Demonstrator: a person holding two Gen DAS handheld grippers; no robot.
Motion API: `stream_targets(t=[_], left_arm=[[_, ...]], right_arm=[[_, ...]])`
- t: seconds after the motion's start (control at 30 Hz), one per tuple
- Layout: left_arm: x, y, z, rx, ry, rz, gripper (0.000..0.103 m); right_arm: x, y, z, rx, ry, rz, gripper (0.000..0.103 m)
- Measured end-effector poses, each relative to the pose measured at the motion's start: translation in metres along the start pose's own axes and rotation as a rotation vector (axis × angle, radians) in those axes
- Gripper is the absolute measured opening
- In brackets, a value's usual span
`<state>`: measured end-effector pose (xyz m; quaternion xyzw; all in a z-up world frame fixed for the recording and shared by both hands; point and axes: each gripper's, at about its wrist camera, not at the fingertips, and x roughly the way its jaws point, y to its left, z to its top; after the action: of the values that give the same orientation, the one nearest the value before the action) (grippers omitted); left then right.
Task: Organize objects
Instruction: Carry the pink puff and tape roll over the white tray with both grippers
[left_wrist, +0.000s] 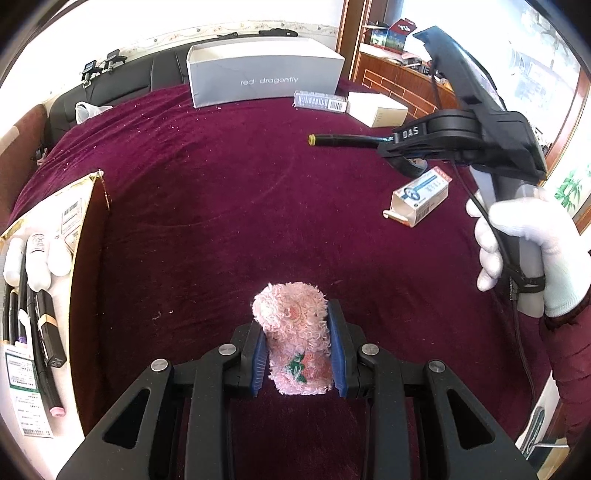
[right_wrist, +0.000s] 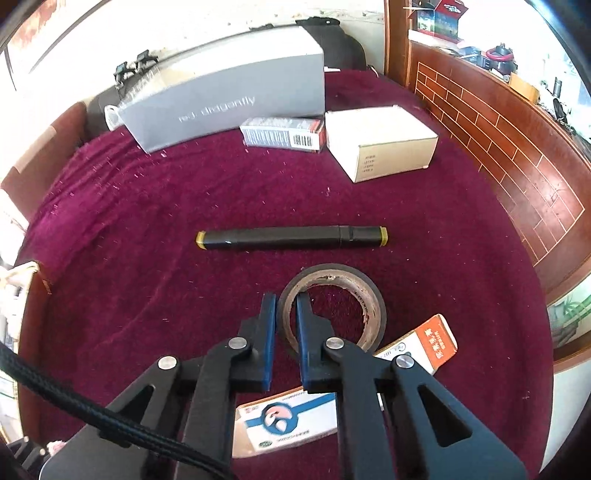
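Observation:
My left gripper (left_wrist: 297, 332) is shut on a fluffy pink towel roll (left_wrist: 295, 339) with an orange and green pattern, held above the maroon cloth (left_wrist: 221, 206). My right gripper (right_wrist: 286, 314) straddles the near rim of a black tape roll (right_wrist: 332, 312) lying flat, one finger outside and one inside the ring, the jaws narrowly apart; whether they pinch the rim I cannot tell. In the left wrist view the right gripper (left_wrist: 402, 155) hangs at the right, over the tape. A black marker (right_wrist: 291, 238) with yellow ends lies beyond the tape; it shows in the left wrist view (left_wrist: 343, 141).
A grey box (left_wrist: 264, 70) marked "red dragonfly" stands at the back, with a barcode carton (right_wrist: 284, 133) and a white box (right_wrist: 380, 142) beside it. A medicine carton (right_wrist: 291, 417) lies under my right gripper. A gold-edged tray (left_wrist: 86, 266) of pens and tubes sits left.

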<state>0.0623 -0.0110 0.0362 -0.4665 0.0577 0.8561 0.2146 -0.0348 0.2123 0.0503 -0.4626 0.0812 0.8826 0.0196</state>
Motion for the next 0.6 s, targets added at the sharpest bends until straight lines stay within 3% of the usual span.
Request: stream_targets(t=[0.33,0.6], left_arm=[[-0.031,0.000,-0.009,-0.033,-0.043,-0.099,0.024],[-0.063,0.006,-0.022,-0.043,-0.098,-0.120,0.024]], right_arm=[[-0.042,-0.001,-0.012,0.039,-0.039,0.103,0.008],[-0.070,0.009,-0.034,0.037,-0.068,0.163,0.008]])
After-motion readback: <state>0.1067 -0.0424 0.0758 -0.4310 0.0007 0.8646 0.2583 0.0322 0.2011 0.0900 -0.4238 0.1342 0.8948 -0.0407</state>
